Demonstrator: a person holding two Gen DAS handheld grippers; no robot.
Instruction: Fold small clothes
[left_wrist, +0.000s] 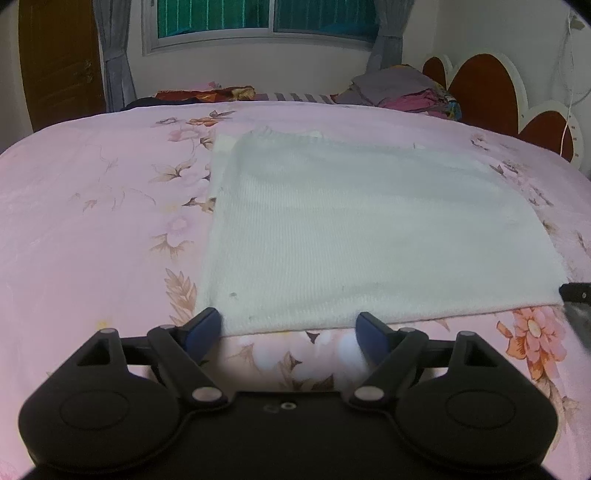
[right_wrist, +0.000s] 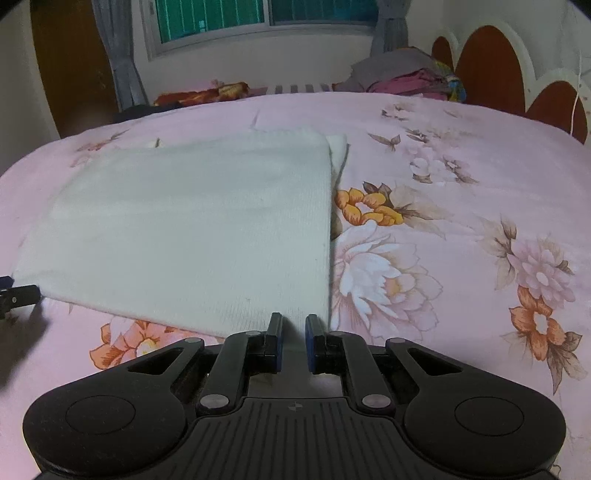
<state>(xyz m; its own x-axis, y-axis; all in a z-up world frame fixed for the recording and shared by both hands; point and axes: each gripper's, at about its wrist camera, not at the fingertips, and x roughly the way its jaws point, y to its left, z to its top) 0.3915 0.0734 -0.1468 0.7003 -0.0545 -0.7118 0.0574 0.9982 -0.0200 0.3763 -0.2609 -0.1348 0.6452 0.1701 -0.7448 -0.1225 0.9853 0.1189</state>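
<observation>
Left gripper: spread wide, at near-left corner of white garment, nothing pinched.
White garment: flat, folded, on pink floral bedspread.
Right gripper: pinching white garment's near-right corner.

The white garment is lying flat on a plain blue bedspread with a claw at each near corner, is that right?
Not quite. The white garment does lie flat with the left claw and right claw at its near corners, but the bedspread is pink with a flower print, as both wrist views show.
</observation>
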